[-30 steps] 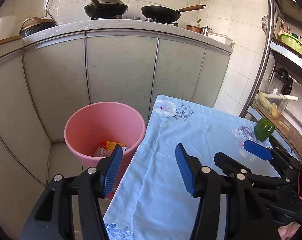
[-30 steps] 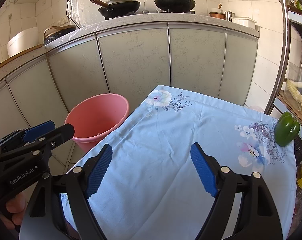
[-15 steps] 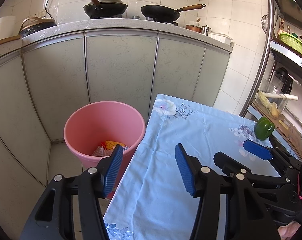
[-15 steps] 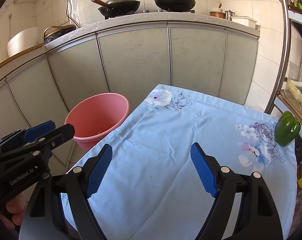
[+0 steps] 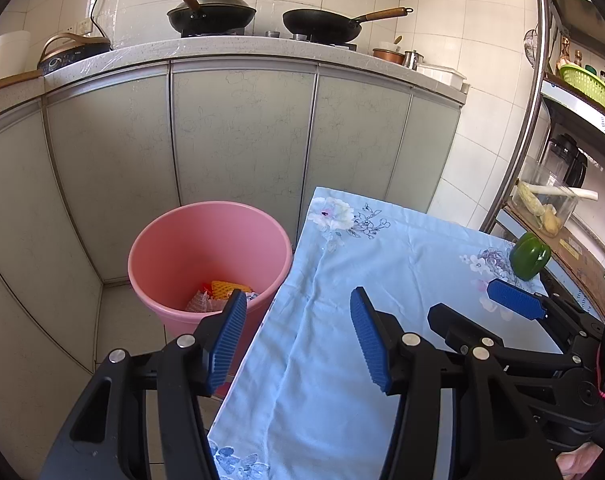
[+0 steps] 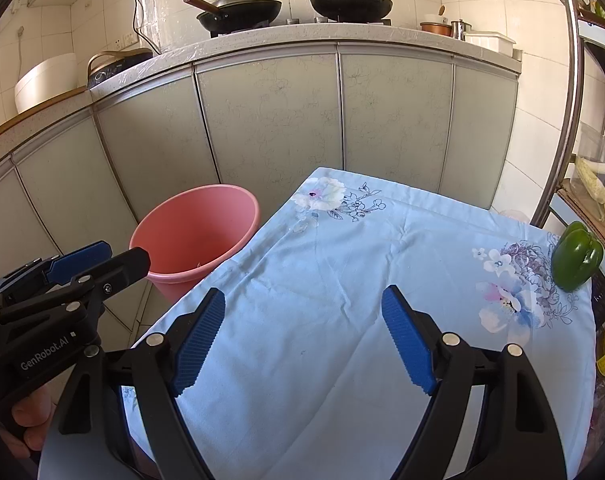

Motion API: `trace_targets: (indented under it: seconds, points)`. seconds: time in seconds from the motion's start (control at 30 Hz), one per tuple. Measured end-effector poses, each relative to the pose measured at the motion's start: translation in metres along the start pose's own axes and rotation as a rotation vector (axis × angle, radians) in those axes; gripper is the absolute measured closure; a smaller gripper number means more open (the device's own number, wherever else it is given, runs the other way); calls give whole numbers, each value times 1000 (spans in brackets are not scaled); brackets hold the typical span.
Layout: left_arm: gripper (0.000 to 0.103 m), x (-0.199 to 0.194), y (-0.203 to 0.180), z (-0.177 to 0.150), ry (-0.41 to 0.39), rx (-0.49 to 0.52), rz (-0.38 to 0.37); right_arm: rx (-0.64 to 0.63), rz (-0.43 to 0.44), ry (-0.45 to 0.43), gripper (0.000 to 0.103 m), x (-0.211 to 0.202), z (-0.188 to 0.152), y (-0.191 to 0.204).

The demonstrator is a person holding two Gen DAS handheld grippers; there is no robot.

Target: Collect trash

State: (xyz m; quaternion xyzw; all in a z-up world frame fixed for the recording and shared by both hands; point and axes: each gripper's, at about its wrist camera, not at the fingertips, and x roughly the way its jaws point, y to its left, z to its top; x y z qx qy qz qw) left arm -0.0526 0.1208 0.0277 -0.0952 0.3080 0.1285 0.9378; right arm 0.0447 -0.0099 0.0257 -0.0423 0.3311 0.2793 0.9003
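A pink bucket (image 5: pixel 206 248) stands on the floor left of the table; it also shows in the right wrist view (image 6: pixel 198 236). Orange and white netting trash (image 5: pixel 218 294) lies at its bottom. My left gripper (image 5: pixel 298 334) is open and empty, over the table's left edge by the bucket. My right gripper (image 6: pixel 304 336) is open and empty above the light blue flowered tablecloth (image 6: pixel 342 280). The right gripper also shows in the left wrist view (image 5: pixel 514 304), and the left gripper in the right wrist view (image 6: pixel 82 260).
A green bell pepper (image 6: pixel 576 256) sits at the table's right edge, also in the left wrist view (image 5: pixel 529 255). Grey cabinets (image 5: pixel 242 132) with pans (image 5: pixel 210 10) on the counter stand behind. A metal shelf rack (image 5: pixel 542 120) stands at the right.
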Motion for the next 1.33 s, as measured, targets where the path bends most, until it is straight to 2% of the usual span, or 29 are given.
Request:
trace_targets:
  seconds: [0.97, 1.33]
  points:
    - [50, 5, 1, -3, 0, 8, 1, 1, 6, 16, 22, 7, -1, -2]
    - [50, 9, 2, -1, 24, 2, -1, 4, 7, 23, 22, 9, -2, -3]
